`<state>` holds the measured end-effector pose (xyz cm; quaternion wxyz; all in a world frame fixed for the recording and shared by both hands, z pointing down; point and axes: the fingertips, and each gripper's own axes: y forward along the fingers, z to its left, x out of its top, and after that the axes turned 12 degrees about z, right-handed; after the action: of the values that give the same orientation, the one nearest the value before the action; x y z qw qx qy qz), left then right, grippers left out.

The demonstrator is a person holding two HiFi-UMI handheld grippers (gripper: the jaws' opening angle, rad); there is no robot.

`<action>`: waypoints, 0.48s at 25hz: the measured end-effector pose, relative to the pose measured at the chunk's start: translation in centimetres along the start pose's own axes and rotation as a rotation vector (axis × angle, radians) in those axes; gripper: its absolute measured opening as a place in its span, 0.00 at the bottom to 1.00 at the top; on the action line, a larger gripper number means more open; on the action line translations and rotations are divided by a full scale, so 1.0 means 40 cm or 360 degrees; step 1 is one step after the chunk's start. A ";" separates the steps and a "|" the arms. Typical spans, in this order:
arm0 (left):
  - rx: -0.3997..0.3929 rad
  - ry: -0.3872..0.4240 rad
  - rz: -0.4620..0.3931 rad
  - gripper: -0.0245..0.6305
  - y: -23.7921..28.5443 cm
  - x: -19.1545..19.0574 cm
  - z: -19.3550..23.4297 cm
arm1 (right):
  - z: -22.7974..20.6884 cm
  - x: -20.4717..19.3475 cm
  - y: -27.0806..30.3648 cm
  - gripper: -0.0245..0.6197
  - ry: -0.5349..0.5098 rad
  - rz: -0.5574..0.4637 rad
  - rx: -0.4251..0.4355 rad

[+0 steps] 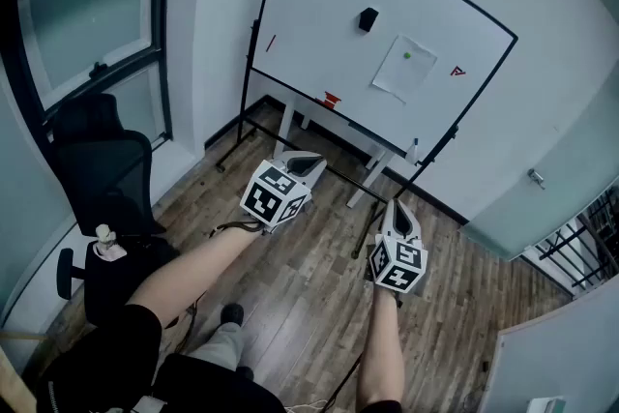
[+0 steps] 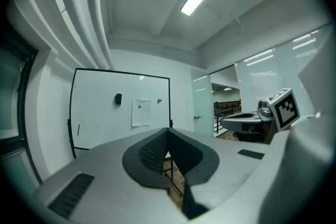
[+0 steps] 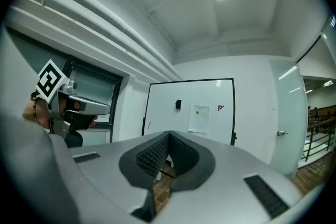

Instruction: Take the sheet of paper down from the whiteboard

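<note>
A white sheet of paper (image 1: pixel 403 68) hangs on the whiteboard (image 1: pixel 319 14), pinned by a green magnet (image 1: pixel 407 55). The sheet (image 2: pixel 140 112) also shows in the left gripper view and, as the paper (image 3: pixel 198 119), in the right gripper view, well ahead of both grippers. My left gripper (image 1: pixel 311 162) is shut and empty, held out level toward the board's lower left. My right gripper (image 1: pixel 400 211) is shut and empty too, below the board's right end. Both stand well short of the board.
A black eraser (image 1: pixel 368 19), a red marker (image 1: pixel 271 43) and a red mark (image 1: pixel 457 71) sit on the whiteboard; a red object (image 1: pixel 332 99) rests on its tray. A black office chair (image 1: pixel 97 169) stands at left by the window. A glass door (image 1: pixel 551 179) is at right.
</note>
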<state>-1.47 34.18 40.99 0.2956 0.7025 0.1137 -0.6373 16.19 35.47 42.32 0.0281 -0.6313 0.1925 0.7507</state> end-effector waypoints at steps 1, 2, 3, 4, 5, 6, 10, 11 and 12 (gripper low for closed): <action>-0.0012 0.0012 0.0011 0.07 0.009 -0.006 0.012 | 0.006 -0.006 0.015 0.08 0.0006 0.0006 -0.0006; -0.0023 0.0021 0.0020 0.07 0.018 -0.012 0.025 | 0.011 -0.011 0.031 0.08 0.0010 0.0010 -0.0012; -0.0032 0.0027 0.0026 0.07 0.028 -0.017 0.040 | 0.015 -0.015 0.049 0.08 0.0013 0.0013 -0.0017; -0.0038 0.0028 0.0029 0.07 0.040 -0.021 0.057 | 0.017 -0.016 0.071 0.08 0.0013 0.0015 -0.0021; -0.0042 0.0024 0.0028 0.07 0.054 -0.024 0.075 | 0.016 -0.015 0.095 0.08 0.0012 0.0016 -0.0025; -0.0045 0.0018 0.0025 0.07 0.070 -0.025 0.094 | 0.012 -0.011 0.120 0.08 0.0011 0.0015 -0.0029; -0.0062 -0.0023 0.0005 0.07 0.152 -0.018 0.180 | -0.008 0.018 0.227 0.08 -0.0012 0.0016 -0.0061; -0.0069 -0.0027 0.0004 0.07 0.174 -0.012 0.201 | -0.015 0.026 0.255 0.08 -0.0014 0.0018 -0.0072; -0.0077 -0.0027 0.0002 0.07 0.196 -0.005 0.221 | -0.023 0.036 0.282 0.08 -0.0013 0.0020 -0.0081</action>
<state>-4.61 23.00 43.22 0.3140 0.6898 0.1262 -0.6400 13.55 24.48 43.69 0.0080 -0.6275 0.1772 0.7581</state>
